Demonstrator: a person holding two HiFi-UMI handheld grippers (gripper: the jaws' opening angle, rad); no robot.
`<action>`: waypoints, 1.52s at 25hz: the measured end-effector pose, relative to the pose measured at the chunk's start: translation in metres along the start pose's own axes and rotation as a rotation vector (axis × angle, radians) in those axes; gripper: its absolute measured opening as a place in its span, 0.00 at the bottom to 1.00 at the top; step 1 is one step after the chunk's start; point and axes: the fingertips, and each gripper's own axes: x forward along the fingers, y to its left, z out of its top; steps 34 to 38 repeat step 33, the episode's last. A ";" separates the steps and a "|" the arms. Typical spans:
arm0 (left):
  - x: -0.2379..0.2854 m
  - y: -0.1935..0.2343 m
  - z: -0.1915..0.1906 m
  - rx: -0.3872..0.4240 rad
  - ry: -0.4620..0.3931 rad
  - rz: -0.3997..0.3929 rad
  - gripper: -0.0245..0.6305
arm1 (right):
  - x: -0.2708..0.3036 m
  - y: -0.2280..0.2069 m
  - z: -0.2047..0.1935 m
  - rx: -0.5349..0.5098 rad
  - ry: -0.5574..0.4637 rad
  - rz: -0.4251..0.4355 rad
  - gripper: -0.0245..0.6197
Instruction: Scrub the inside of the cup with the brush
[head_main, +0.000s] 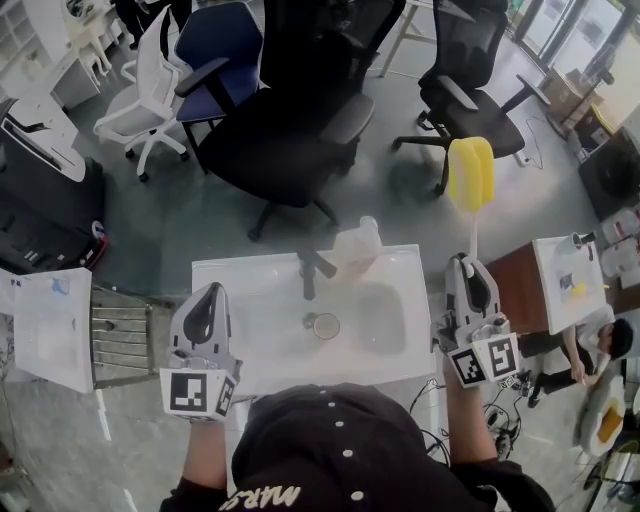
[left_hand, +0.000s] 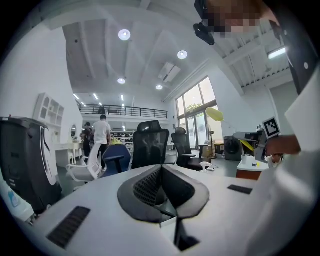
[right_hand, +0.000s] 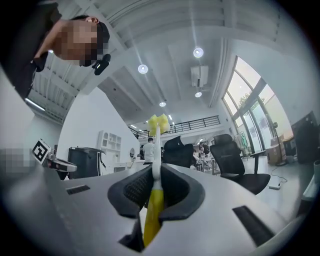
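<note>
So, closest to the person, the left claw (head_main: 211, 293) was shut tight with nothing in it. It hung by the front left corner of the white table with a sink basin (head_main: 230, 290). The right claw (head_main: 468, 263) was squeezed shut on the thin handle of the long brush with a yellow sponge head (head_main: 471, 180). The sponge pointed away, out past the table's far edge.

A bit farther off, the see-through plastic cup (head_main: 358, 243) was near the back edge of the table, just beside the dark tap (head_main: 312, 268). Nothing held it, and the brush was well apart from it. It was too blurry to tell if it stood upright. Beyond the table were black office chairs (head_main: 290, 120).

I think the scrubbing had not started. To do it well, the left claw should open, take the cup by its side and hold it steady. Then the right claw should tip the sponge down and slide it straight into the cup's mouth, so the light cup does not fall over.
</note>
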 end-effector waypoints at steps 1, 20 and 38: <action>0.001 -0.001 0.000 0.002 -0.002 -0.001 0.08 | 0.000 0.001 -0.001 0.000 0.001 0.000 0.12; 0.008 -0.013 0.006 0.029 -0.025 -0.032 0.08 | -0.001 0.015 -0.004 -0.037 0.023 -0.002 0.11; 0.016 -0.015 0.006 0.005 -0.030 -0.042 0.08 | 0.003 0.014 -0.002 -0.049 0.016 -0.013 0.12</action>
